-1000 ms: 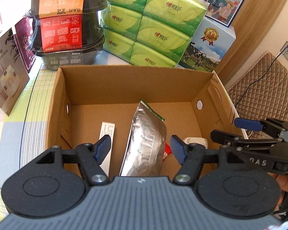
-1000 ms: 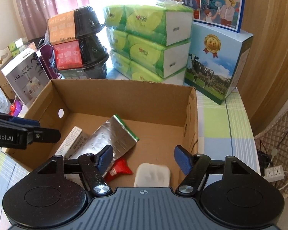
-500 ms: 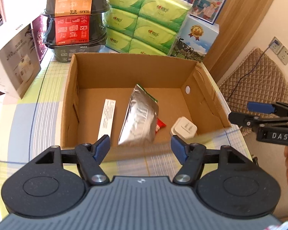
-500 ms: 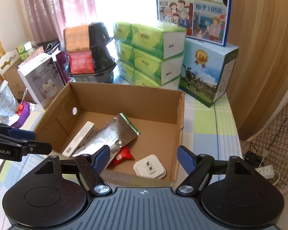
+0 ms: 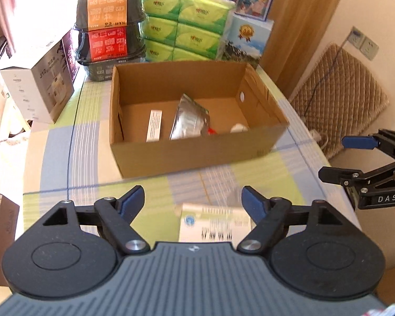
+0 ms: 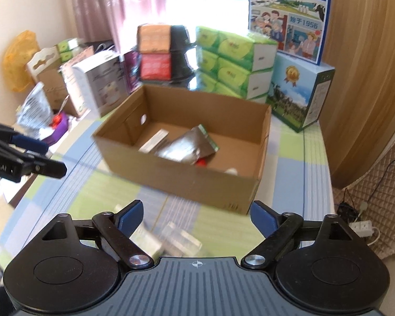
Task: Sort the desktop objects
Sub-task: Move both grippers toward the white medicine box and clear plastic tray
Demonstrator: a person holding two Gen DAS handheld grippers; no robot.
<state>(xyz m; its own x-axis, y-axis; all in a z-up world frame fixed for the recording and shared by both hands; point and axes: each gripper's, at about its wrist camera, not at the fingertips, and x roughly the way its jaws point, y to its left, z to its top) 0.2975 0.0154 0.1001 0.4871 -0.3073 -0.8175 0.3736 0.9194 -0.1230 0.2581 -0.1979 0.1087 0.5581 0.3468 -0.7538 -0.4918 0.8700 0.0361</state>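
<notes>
We hold the left gripper (image 5: 193, 200) and right gripper (image 6: 196, 214) with fingers spread apart, gripping nothing. Mid-frame, the cardboard box (image 5: 197, 155) contains a silver pouch (image 5: 188, 121). At lower centre, a white packet (image 5: 214, 223) lies on the tabletop (image 5: 92, 205).

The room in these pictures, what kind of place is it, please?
Probably a room in a home: pink curtains at a bright window, a checked tablecloth, and household stock such as tissue packs and milk cartons behind the cardboard box.
</notes>
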